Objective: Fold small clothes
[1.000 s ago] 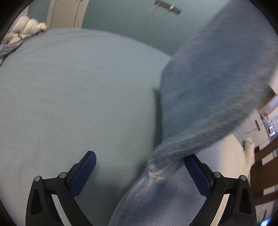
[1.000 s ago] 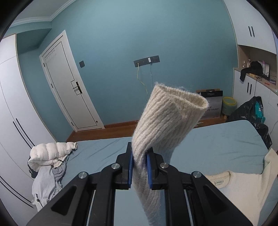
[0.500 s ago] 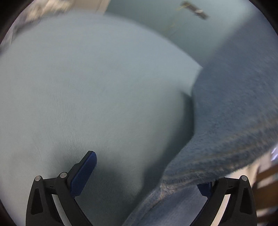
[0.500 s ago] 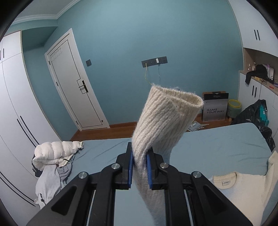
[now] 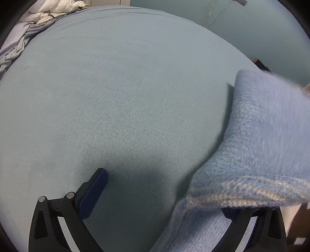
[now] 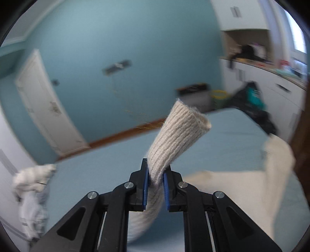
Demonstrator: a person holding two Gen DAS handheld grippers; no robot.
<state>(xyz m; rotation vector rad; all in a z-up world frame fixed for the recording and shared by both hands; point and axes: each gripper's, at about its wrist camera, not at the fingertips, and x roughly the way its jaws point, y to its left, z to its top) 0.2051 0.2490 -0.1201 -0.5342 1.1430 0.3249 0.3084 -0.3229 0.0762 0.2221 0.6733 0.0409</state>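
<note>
- Right gripper (image 6: 156, 179), bottom centre of its view: the two blue pads are clamped tight on a cream ribbed sleeve (image 6: 180, 133), which stands up out of the pinch and leans toward upper right, its open cuff at the top.
- Below the pinch the same sleeve drops out the bottom of the frame between the black arms.
- Lower right of that view, the rest of a cream sweater (image 6: 251, 186) lies spread on the light blue bed (image 6: 120, 164), blurred.
- Left gripper (image 5: 160, 193), bottom of its view: jaws wide apart, gripping nothing. The left blue pad (image 5: 93, 193) shows clear over the bedsheet; the right finger is mostly hidden under fabric.
- That fabric is a fuzzy blue knit garment (image 5: 267, 139) filling the right side of the frame, its striped hem draped over the right finger; whether it touches the pad I cannot tell.
- Middle ground in the left view: bare bedsheet (image 5: 126, 97), shadowed near the jaws.
- Far upper left: a white puffy jacket (image 5: 58, 9) heaped at the bed's edge; it shows again at lower left in the right view.
- Farthest back in the right view: teal wall, a white door (image 6: 48, 108) at left, white cabinets (image 6: 261, 77) at upper right, all smeared.
</note>
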